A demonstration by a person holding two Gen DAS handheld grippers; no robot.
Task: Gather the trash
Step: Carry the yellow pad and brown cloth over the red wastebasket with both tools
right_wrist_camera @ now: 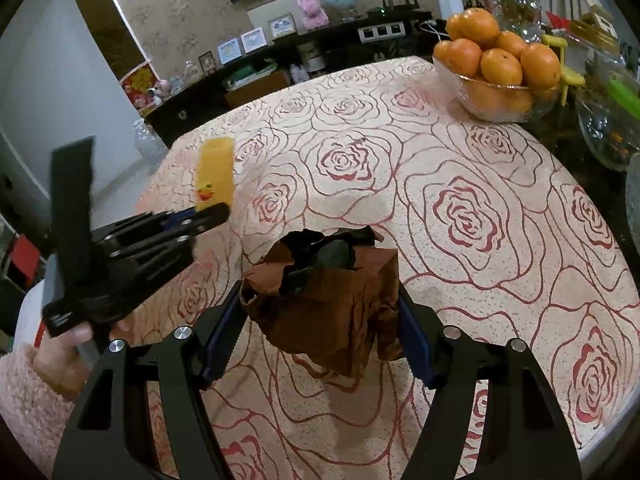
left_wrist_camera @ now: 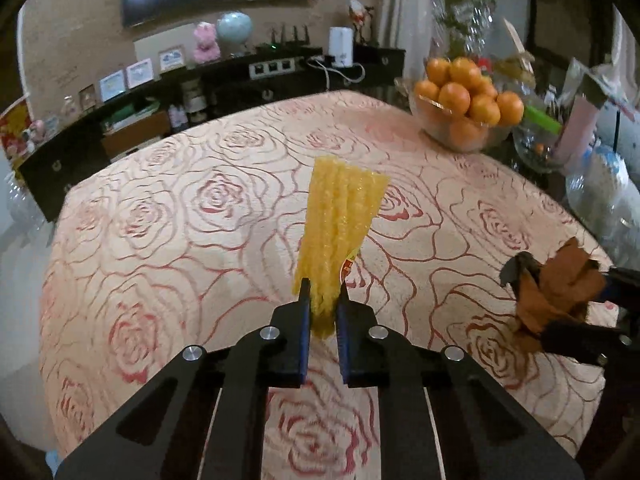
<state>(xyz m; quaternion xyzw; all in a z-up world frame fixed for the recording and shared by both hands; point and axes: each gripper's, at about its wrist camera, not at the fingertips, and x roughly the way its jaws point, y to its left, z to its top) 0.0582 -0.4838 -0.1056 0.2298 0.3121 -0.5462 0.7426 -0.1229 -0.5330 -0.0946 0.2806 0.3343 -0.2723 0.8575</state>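
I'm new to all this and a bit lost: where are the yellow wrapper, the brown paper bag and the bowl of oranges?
yellow wrapper point(left_wrist_camera: 340, 232): left wrist view, middle of its ribbed strip.
brown paper bag point(right_wrist_camera: 328, 308): right wrist view, crumpled front face.
bowl of oranges point(right_wrist_camera: 500, 110): right wrist view, glass wall.

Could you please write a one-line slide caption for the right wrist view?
Right gripper holds a crumpled brown paper bag above the rose-patterned tablecloth, while the left gripper pinches a yellow wrapper.
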